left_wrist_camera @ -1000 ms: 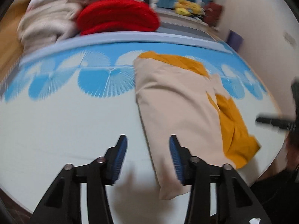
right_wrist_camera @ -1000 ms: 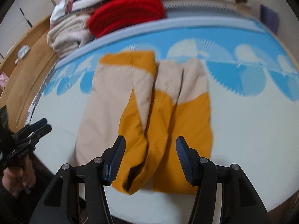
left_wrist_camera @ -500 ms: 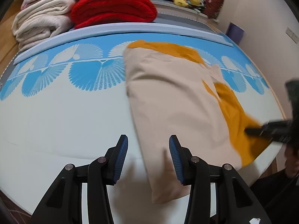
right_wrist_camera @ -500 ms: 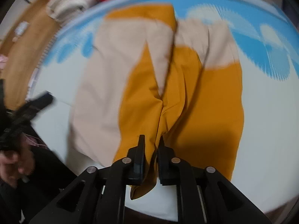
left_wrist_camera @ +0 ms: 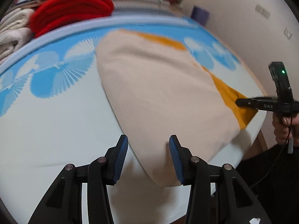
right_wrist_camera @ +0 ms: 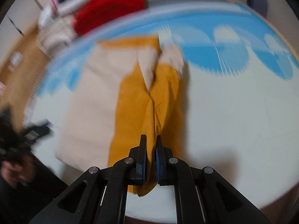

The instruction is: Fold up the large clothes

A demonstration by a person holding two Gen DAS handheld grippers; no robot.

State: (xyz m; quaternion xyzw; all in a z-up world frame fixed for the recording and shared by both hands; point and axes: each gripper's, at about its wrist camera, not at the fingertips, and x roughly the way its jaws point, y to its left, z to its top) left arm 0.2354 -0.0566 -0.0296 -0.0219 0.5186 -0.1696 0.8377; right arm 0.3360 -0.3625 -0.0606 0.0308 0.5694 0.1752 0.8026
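The jaws of the right gripper are pinched on the near hem of the mustard half of the garment, having closed there within the last second, with a fold of the cloth caught between the pads. The jaws of the left gripper stand partly open and empty, straddling the near left corner of the beige half, which lies between the pads without being pressed. The beige-and-mustard garment is spread lengthwise on the white and blue patterned surface, its near end close to the near edge and its far end on the blue fan print. Beyond the far edge, a red folded blanket and cream bedding are stacked. Only a thin bunch of cloth appears to be held on the right, so it could slip free when lifted. If the left corner is not gripped before the lift, the fold would likely be dragged askew, or the near end could slide off the edge.
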